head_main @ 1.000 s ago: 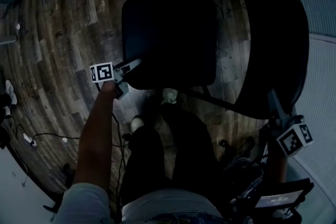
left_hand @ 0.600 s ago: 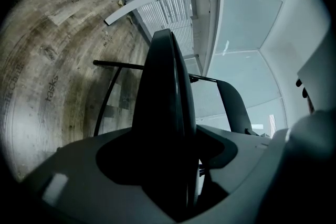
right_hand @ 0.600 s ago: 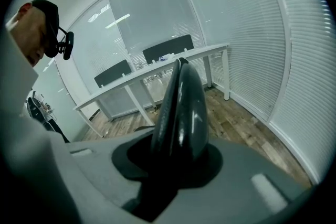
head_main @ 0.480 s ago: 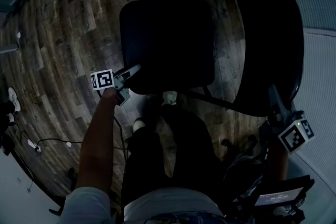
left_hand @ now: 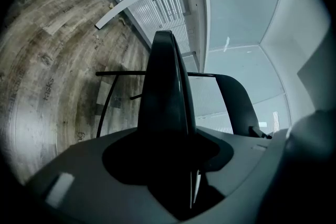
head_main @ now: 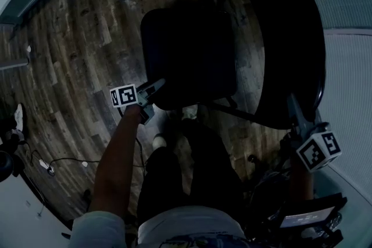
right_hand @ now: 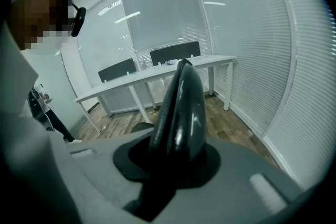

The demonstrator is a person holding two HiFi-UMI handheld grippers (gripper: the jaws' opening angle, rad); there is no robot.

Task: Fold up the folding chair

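Head view: on the wooden floor (head_main: 75,55), the left gripper (head_main: 152,90) is raising the front edge of the folding chair (head_main: 290,67) seat (head_main: 192,49), now tilted nearer the backrest (head_main: 288,9); folding is starting. The right gripper (head_main: 295,113) is steadying the backrest.
Left gripper view: the jaws, just closing, are clamping the seat edge.
Right gripper view: the jaws, just closing, are pinching the backrest rim.

Wood floor (head_main: 75,55), white table (right_hand: 157,72) w/ 2 chairs (right_hand: 175,53) behind, window blinds (right_hand: 294,60).

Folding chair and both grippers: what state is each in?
Folding chair: open, not yet folded.
Left gripper: jaws have just been closing, shut on the seat corner.
Right gripper: jaws have just been closing, shut on the backrest edge.
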